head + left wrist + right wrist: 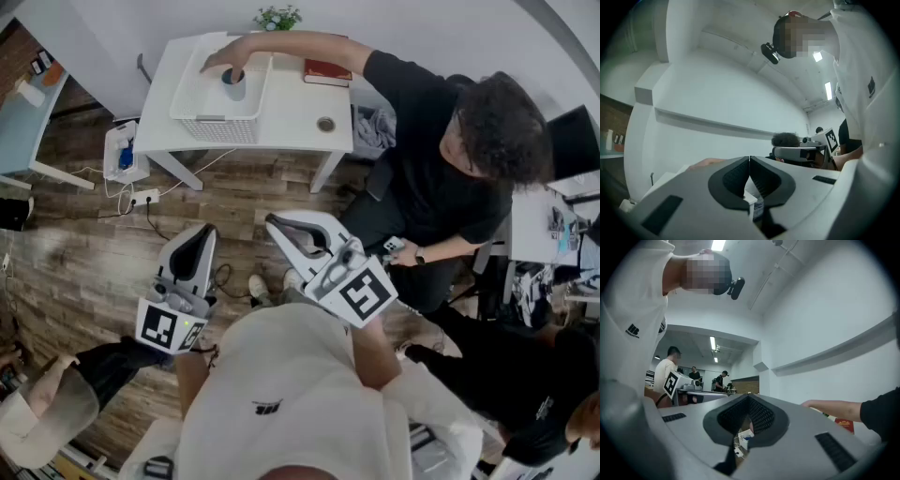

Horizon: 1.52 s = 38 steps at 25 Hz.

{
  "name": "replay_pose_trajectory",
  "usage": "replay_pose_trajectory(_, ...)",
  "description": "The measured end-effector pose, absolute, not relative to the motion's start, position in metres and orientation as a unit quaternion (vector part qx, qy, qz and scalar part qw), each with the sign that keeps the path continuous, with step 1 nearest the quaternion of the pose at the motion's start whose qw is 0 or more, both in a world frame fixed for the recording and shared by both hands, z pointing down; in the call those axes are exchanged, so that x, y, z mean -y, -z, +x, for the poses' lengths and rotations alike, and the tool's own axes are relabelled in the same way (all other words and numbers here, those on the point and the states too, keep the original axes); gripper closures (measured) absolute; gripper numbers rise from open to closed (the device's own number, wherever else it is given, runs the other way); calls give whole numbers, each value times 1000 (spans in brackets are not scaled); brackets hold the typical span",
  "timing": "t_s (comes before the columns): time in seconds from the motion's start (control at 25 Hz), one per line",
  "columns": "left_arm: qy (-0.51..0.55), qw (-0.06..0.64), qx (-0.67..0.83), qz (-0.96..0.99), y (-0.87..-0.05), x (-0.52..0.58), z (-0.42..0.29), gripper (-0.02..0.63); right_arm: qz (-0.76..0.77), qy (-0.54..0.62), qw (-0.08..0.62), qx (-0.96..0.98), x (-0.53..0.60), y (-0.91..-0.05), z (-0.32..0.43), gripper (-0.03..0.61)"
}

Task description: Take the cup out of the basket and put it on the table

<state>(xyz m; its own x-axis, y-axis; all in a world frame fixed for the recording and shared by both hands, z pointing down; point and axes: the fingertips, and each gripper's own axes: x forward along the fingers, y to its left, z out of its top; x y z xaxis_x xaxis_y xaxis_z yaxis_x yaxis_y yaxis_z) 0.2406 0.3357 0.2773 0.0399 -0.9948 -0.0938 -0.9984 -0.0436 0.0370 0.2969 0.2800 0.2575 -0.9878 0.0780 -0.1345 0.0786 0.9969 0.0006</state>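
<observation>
White left claw (749, 159) and right claw (749, 397) sit closed, empty.

The basket (225, 129) sits on the left part of the bench (300, 108), with the cup (234, 86) inside it, toward its back. A seated person's hand (217, 58) reaches in from the right and lies over the cup. Right of the basket, a book (327, 72) lies near the bench's back edge, and a small round thing (325, 124) lies near its front right corner. A plant (278, 17) stands behind the bench. The left gripper (204, 232) and right gripper (272, 222) hang side by side over the floor (84, 262), well in front of the bench.
</observation>
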Motion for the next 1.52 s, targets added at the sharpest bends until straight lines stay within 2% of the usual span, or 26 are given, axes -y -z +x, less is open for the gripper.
replay_pose_trajectory(0.84, -44, 13, -704, -708, -276, -313, 253, 600, 46, 24, 79, -995, -255, -261, 306, 566)
replay_pose_trajectory(1.52, -33, 11, -695, -718, -286, -263, 166, 600, 39, 13, 65, -997, -208, -277, 218, 566)
